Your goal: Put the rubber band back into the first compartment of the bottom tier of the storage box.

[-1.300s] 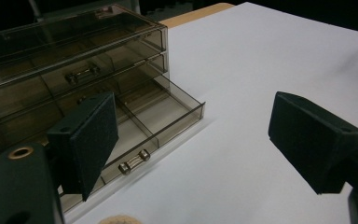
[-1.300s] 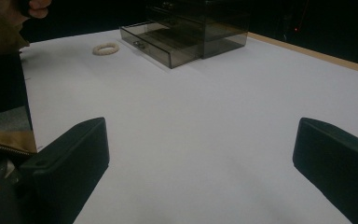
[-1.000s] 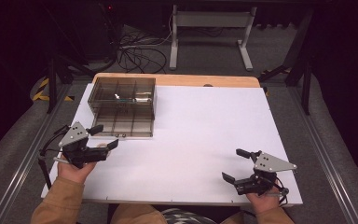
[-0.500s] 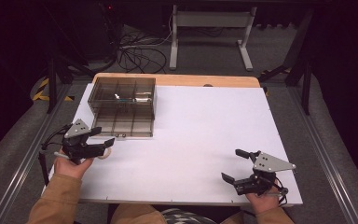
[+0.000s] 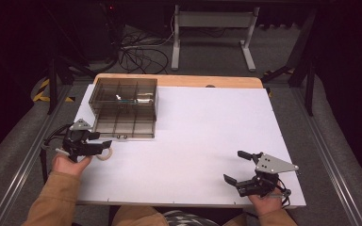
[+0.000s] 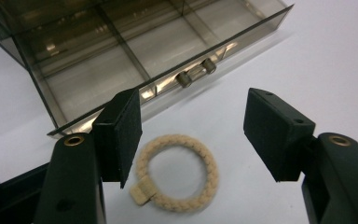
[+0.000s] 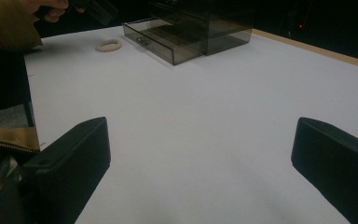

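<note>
Braided ring (image 6: 177, 172) now framed by spread left gripper (image 6: 193, 135), newly swung down beside open drawer (image 6: 135, 60), likely pickup next; right gripper (image 7: 200, 172) spread, idle.

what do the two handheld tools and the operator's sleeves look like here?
Both tools are black with two flat, blocky jaws. The left tool and right tool each carry a grey three-cornered plate on top. Brass-coloured eyelets sit at the jaw bases in the left gripper view. A dark cable trails from each. Sleeves are tan-brown.
</note>
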Demonstrator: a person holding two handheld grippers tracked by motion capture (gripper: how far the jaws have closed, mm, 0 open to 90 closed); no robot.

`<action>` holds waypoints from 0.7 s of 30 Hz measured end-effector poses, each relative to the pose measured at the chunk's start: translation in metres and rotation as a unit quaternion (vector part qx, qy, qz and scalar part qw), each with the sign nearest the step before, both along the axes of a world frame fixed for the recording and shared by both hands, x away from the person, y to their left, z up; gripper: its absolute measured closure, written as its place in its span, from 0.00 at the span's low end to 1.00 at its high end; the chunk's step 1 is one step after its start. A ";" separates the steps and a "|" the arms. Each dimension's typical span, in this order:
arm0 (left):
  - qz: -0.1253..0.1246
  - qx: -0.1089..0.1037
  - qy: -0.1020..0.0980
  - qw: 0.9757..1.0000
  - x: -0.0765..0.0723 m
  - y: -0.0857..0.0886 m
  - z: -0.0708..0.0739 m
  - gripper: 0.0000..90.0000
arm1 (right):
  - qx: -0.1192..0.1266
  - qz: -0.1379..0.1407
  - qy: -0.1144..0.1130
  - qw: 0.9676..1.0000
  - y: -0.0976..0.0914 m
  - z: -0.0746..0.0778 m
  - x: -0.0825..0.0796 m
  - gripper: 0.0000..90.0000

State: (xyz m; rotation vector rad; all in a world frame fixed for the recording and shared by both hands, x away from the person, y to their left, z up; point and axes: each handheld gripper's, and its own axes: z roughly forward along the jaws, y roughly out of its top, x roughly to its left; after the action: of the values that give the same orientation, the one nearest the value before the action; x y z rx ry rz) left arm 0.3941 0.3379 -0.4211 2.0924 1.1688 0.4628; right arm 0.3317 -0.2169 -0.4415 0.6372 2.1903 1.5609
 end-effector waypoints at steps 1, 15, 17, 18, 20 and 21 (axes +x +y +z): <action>0.002 0.006 0.004 1.000 0.001 0.000 -0.001 0.42 | 0.000 0.000 0.001 1.000 0.000 0.000 0.000 0.06; 0.019 0.052 0.042 0.998 0.011 0.001 -0.010 0.51 | 0.000 0.003 0.004 1.000 0.001 -0.001 0.001 0.06; 0.021 0.054 0.053 0.997 0.013 0.001 -0.012 0.52 | 0.000 0.004 0.003 1.000 0.001 -0.001 0.001 0.06; 0.021 0.054 0.053 0.997 0.013 0.001 -0.012 0.53 | 0.000 0.004 0.003 1.000 0.001 -0.001 0.001 0.06; 0.023 0.056 0.064 0.996 0.016 0.002 -0.014 0.55 | -0.001 0.004 0.003 1.000 0.001 -0.001 0.001 0.06; 0.024 0.055 0.068 0.996 0.017 0.002 -0.015 0.56 | -0.001 0.004 0.004 1.000 0.001 -0.001 0.001 0.06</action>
State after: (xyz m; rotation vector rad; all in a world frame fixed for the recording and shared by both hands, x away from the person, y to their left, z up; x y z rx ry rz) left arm 0.4107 0.3404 -0.4361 2.2248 1.3000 0.4203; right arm 0.3327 -0.2161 -0.4424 0.6353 2.2025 1.5622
